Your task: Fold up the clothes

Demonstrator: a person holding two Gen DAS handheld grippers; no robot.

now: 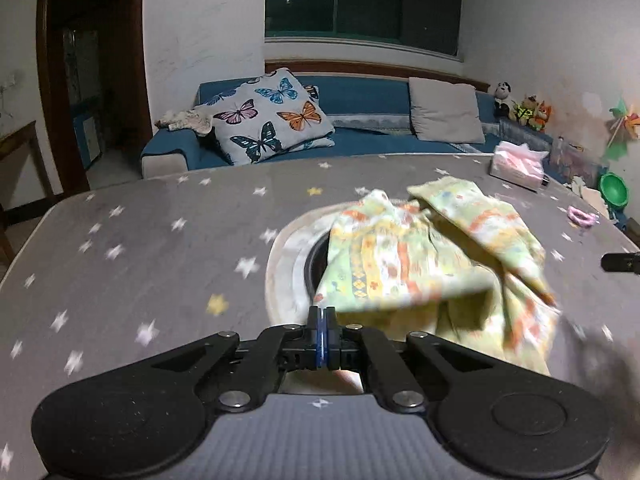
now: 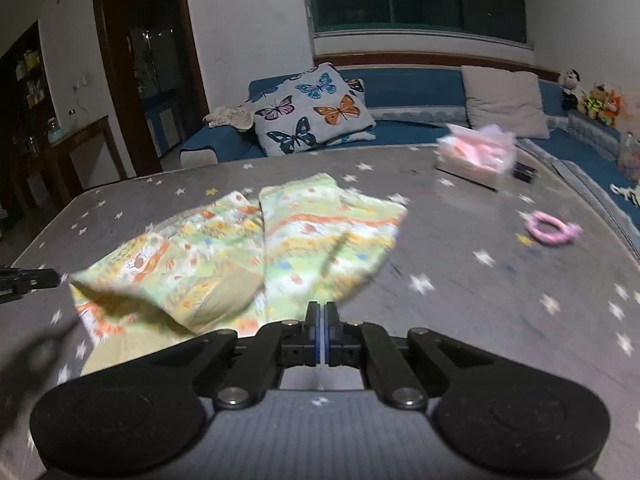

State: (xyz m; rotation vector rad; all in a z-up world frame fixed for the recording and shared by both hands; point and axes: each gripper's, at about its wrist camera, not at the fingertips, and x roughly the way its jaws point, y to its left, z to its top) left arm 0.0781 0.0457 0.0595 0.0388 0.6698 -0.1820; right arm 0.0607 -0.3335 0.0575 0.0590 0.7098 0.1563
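A pale green and yellow printed garment (image 1: pixel 408 264) lies bunched on the grey star-patterned table (image 1: pixel 140 240), with its near edge lifted off the surface. My left gripper (image 1: pixel 323 312) is shut, pinching the garment's near-left corner. In the right wrist view the same garment (image 2: pixel 240 248) spreads to the left, and my right gripper (image 2: pixel 322 308) is shut on its near-right edge. The left gripper's tip (image 2: pixel 36 280) shows at the far left, at the cloth's corner. The right gripper's tip (image 1: pixel 620 263) pokes in from the right edge. Motion blurs both views.
A white round mat with a dark centre (image 1: pixel 286 268) lies under the garment. A pink tissue pack (image 2: pixel 476 152) and a pink ring toy (image 2: pixel 552 229) sit on the table's far right. Behind the table is a blue sofa (image 1: pixel 360 92) with a butterfly pillow (image 1: pixel 268 116).
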